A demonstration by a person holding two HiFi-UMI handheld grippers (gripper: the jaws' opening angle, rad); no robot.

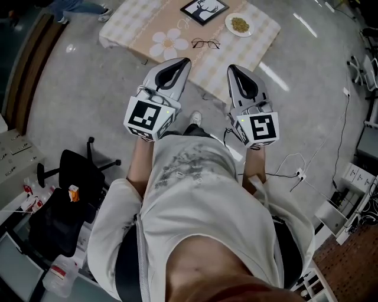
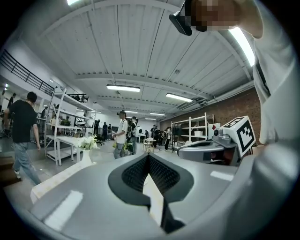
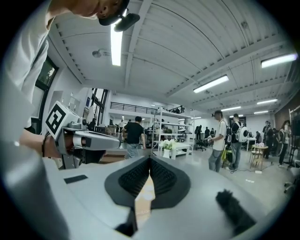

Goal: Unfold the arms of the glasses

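Observation:
Thin dark-rimmed glasses (image 1: 205, 43) lie on the checked tablecloth of a table (image 1: 260, 41) at the top of the head view; the state of their arms is too small to tell. My left gripper (image 1: 184, 61) and right gripper (image 1: 231, 68) are held side by side in front of the person's chest, short of the table's near edge and apart from the glasses. Both are shut with nothing between the pads. In the left gripper view the closed jaws (image 2: 148, 155) point level into a hall, as do those (image 3: 150, 159) in the right gripper view. Neither gripper view shows the glasses.
On the cloth are a daisy print (image 1: 168, 42), a black picture frame (image 1: 204, 10) and a plate of food (image 1: 239, 25). A black office chair (image 1: 65, 194) stands to the left, and cables (image 1: 295, 171) run across the floor at right. Several people and shelf racks (image 2: 61, 126) fill the hall.

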